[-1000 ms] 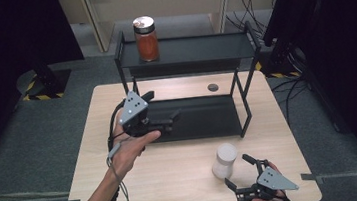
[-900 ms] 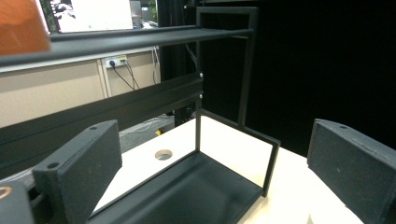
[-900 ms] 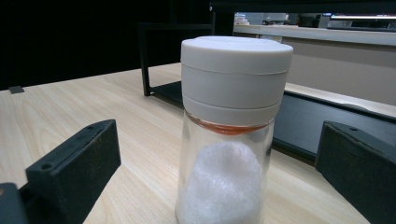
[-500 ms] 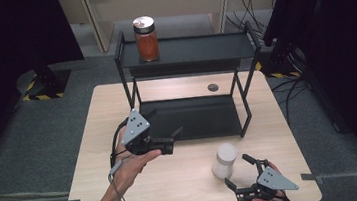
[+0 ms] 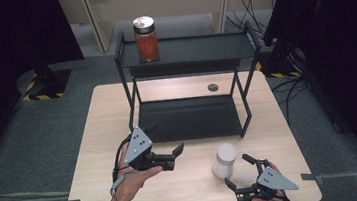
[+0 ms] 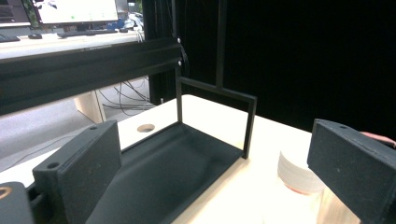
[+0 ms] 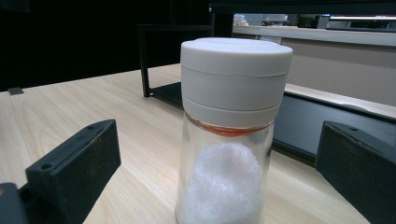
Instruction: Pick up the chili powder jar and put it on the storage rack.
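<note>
A clear jar with a white lid (image 5: 224, 160) holds white powder and stands on the table in front of the black rack (image 5: 188, 49). My right gripper (image 5: 238, 171) sits just near of it, open, a jaw on each side but apart from the glass. In the right gripper view the jar (image 7: 231, 135) rises close between the open gripper (image 7: 219, 186) jaws. My left gripper (image 5: 165, 138) hovers open and empty at the front left corner of the rack's lower shelf (image 5: 188, 119). In the left gripper view the gripper (image 6: 215, 177) faces that shelf (image 6: 177, 158), the jar (image 6: 296, 172) partly behind its right jaw.
A jar of orange contents with a metal lid (image 5: 146, 38) stands at the left of the rack's top shelf. The wooden table (image 5: 105, 138) has a cable hole (image 5: 213, 87) behind the rack. Grey floor and dark curtains surround the table.
My left gripper has drawn back from over the lower shelf toward the table's near side and a little to the right. The right gripper and the white-lidded jar have stayed put.
</note>
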Demonstrator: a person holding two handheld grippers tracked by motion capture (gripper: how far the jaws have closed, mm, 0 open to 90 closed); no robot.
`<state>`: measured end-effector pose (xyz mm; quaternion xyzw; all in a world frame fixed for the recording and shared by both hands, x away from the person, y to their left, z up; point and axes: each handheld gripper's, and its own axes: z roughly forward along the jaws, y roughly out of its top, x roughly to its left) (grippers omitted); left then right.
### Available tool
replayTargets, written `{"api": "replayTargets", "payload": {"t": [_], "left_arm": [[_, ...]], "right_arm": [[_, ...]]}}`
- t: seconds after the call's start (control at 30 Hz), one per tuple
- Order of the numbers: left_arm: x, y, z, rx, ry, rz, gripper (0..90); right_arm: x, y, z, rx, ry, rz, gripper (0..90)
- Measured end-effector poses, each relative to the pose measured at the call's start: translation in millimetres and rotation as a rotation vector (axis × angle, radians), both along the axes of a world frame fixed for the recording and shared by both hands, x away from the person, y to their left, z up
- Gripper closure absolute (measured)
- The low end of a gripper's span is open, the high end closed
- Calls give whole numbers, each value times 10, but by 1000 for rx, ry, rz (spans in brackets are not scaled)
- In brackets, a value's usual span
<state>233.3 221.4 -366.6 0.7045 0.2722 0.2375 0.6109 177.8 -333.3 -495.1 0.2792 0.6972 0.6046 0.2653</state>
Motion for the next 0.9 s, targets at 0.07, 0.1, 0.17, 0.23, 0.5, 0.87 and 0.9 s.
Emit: {"api": "replayTargets", "payload": {"t": [0.07, 0.1, 0.17, 0.23, 0.5, 0.87, 0.9], "left_arm": [[-20, 16, -67, 3, 1, -3, 25], [-20, 16, -67, 3, 1, -3, 25], [-42, 32, -136, 1, 2, 0, 25], [-47, 38, -162, -1, 2, -1, 25], [-112, 80, -357, -4, 4, -3, 25], [-186, 109, -616, -13, 15, 2, 26], [-192, 113, -641, -16, 16, 2, 26]], "right_arm": [[0, -1, 0, 0, -1, 1, 2], [0, -1, 0, 0, -1, 1, 2], [0, -2, -1, 1, 0, 0, 2], [0, -1, -1, 1, 0, 0, 2], [0, -3, -2, 3, 0, -2, 2], [0, -7, -4, 5, -2, -2, 2], [0, -7, -5, 6, -3, -2, 2]]}}
